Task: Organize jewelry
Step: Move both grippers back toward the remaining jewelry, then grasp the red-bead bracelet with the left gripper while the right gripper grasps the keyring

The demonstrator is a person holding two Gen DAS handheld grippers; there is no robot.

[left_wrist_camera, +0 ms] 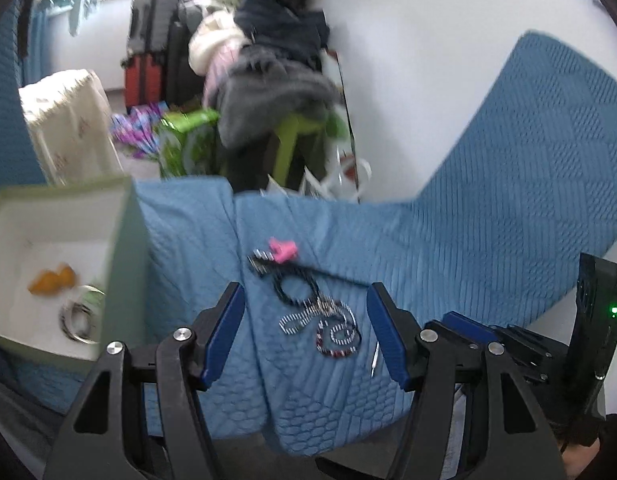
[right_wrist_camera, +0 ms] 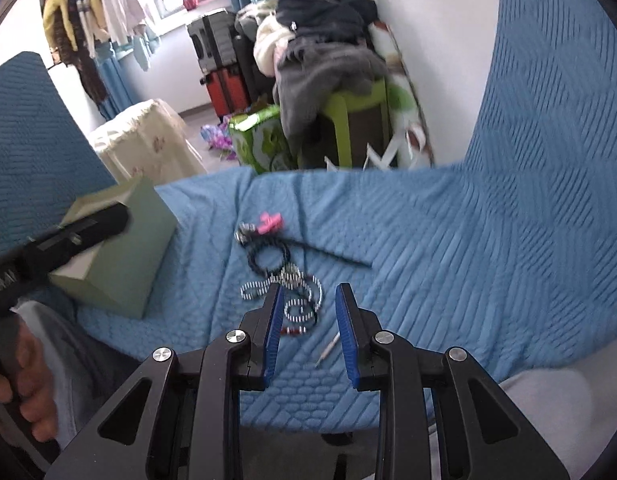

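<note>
A tangle of beaded bracelets (left_wrist_camera: 322,326) in silver, black and red lies on the blue quilted cover (left_wrist_camera: 488,240). A black bead loop (left_wrist_camera: 294,286) and a pink clip (left_wrist_camera: 283,249) lie just beyond it. My left gripper (left_wrist_camera: 305,287) hovers open over the pile, with nothing between its pads. My right gripper (right_wrist_camera: 308,288) hovers over the same bracelets (right_wrist_camera: 286,290), jaws narrowly apart and empty. A thin silver pin (right_wrist_camera: 328,350) lies near its right finger. The pale green box (left_wrist_camera: 122,240) at left holds an orange piece (left_wrist_camera: 52,280) and metal bangles (left_wrist_camera: 78,316).
Seen from the right wrist, the green box (right_wrist_camera: 120,256) stands left of the pile, partly behind the left gripper's black body (right_wrist_camera: 80,232) and a person's hand (right_wrist_camera: 32,380). Beyond the cover's far edge are a green stool (right_wrist_camera: 360,120) piled with clothes, suitcases (right_wrist_camera: 224,64) and a green bag (right_wrist_camera: 260,140).
</note>
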